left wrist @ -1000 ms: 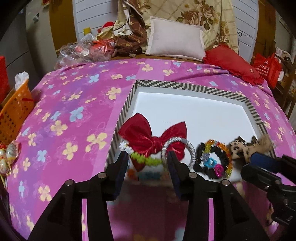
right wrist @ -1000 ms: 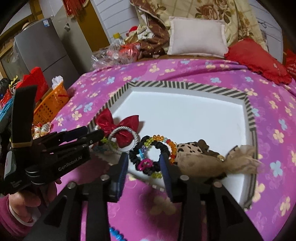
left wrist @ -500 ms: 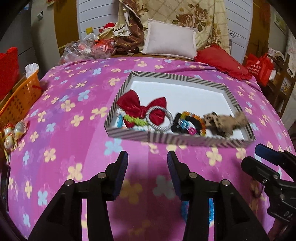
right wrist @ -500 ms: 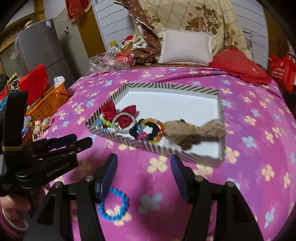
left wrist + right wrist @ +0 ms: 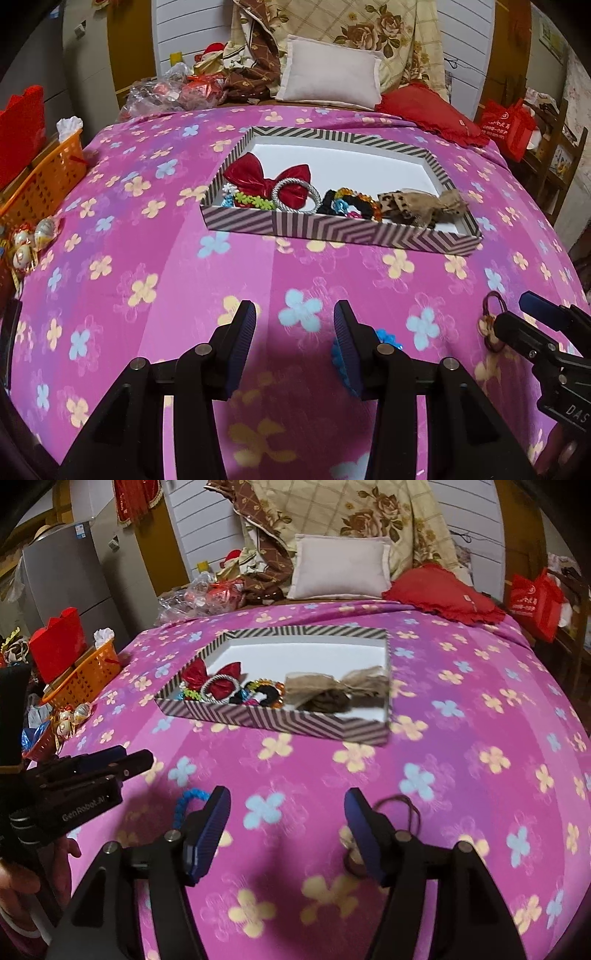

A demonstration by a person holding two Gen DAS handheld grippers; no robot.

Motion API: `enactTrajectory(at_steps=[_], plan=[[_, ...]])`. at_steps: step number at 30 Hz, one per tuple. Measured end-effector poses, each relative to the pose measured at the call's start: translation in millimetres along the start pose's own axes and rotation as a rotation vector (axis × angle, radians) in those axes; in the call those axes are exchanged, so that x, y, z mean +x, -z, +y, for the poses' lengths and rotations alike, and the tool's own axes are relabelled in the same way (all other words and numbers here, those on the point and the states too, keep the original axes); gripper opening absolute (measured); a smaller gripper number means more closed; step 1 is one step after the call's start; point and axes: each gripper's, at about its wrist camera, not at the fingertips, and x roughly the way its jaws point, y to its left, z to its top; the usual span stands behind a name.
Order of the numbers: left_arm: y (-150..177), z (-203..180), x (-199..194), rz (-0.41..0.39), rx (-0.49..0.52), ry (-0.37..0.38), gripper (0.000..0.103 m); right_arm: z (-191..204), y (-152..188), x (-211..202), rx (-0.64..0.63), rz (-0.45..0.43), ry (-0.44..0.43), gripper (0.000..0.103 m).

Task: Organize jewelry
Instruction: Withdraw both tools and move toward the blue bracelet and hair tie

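Pink bedspread with flower print (image 5: 147, 236) covers the bed. At the head: pale pillow (image 5: 330, 75), red frilled cushion (image 5: 430, 114) to its right, floral quilt (image 5: 399, 33) bunched behind. Crinkled plastic bags (image 5: 159, 94) left of the pillow. Orange plastic basket (image 5: 44, 177) at the bed's left edge, white tissue sticking out. Red shopping bag (image 5: 508, 127) far right. Grey fridge (image 5: 62, 583) far left.
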Motion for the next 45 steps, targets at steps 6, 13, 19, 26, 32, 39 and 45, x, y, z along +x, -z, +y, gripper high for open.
enactTrajectory(at_steps=[6, 13, 19, 26, 32, 39, 45], plan=[[8.7, -7.5, -9.7, -0.005, 0.011, 0.005, 0.038, -8.8, 12.6, -9.1, 0.006, 0.005, 0.023, 0.068], [16.2, -14.2, -17.2, -0.004, 0.024, 0.013, 0.038, -16.7, 21.8, -21.4, 0.014, 0.000, 0.043, 0.068], [24.6, -18.0, -22.4, 0.000, 0.035, 0.015, 0.038, -20.0, 29.5, -27.9, 0.015, 0.005, 0.057, 0.069], [33.2, -19.0, -27.2, 0.003, 0.046, 0.010, 0.038, -20.6, 36.6, -35.3, 0.009, 0.007, 0.071, 0.070], [39.7, -17.3, -31.1, 0.005, 0.043, 0.007, 0.038, -20.0, 40.8, -41.3, 0.000, 0.008, 0.079, 0.070], [45.6, -17.4, -38.0, 0.000, 0.054, -0.002, 0.038, -19.2, 46.8, -46.3, -0.006, 0.010, 0.081, 0.071], [50.0, -15.3, -40.5, 0.006, 0.045, 0.002, 0.038, -20.9, 52.7, -50.2, -0.006, 0.009, 0.082, 0.072]])
